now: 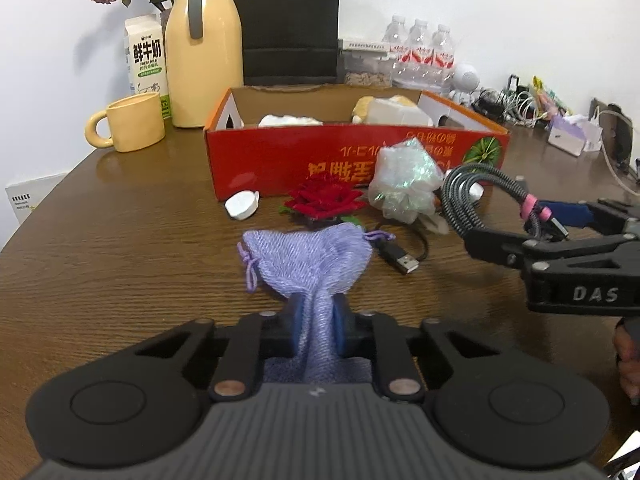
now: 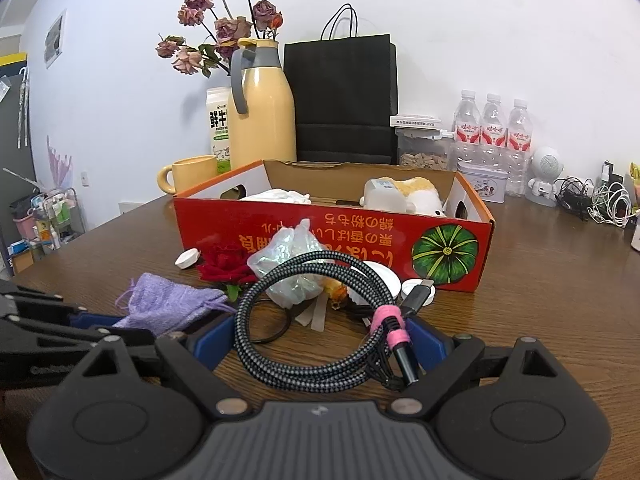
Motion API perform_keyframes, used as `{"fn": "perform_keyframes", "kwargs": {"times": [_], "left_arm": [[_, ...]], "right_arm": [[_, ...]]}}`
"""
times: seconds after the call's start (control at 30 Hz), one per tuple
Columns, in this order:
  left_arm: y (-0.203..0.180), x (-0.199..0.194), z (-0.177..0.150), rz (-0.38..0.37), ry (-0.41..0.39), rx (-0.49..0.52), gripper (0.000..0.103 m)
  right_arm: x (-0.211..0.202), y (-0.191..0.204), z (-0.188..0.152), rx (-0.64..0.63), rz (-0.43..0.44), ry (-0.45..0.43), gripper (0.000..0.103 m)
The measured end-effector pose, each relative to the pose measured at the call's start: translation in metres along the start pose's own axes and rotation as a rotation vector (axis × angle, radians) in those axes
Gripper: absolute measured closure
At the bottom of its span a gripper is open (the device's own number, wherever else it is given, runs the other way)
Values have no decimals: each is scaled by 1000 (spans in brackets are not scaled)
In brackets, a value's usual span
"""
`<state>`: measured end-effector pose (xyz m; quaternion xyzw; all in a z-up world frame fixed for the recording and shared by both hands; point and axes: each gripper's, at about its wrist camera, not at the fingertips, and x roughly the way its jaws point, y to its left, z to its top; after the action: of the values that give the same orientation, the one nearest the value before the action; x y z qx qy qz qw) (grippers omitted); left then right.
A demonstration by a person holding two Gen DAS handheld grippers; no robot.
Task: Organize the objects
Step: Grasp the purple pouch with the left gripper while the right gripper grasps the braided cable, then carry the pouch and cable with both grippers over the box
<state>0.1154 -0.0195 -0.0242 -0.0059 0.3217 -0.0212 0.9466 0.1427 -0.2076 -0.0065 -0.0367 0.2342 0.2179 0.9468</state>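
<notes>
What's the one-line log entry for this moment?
left gripper: shut on purple pouch | right gripper: holding coiled cable | red box: ahead

Pouch before box

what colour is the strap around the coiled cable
Pink; the strap binds the black-and-grey braided cable, clearest in the right wrist view.

1. We see a plain white wall behind everything, evenly lit.
2. We work over a dark wood-grain bench with a rounded edge.
3. At far left we spot a small cluttered wire rack beside a dark panel.
</notes>
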Motion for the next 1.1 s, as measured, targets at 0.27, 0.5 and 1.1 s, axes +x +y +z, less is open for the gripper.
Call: {"fn": "perform_keyframes", "kwargs": {"times": [0.27,0.5,1.1], "left_arm": [[5,-18,9,-18,-69,-8,91],[6,-36,27,-37,-167,-1,91],[16,12,133,-33,-346,-56,91]], "right_arm": [[-4,3,-1,-14,-7,-19,12],[-8,4,4,-22,-5,-46,12],[39,7,97,-41,-55,-186,12]]}}
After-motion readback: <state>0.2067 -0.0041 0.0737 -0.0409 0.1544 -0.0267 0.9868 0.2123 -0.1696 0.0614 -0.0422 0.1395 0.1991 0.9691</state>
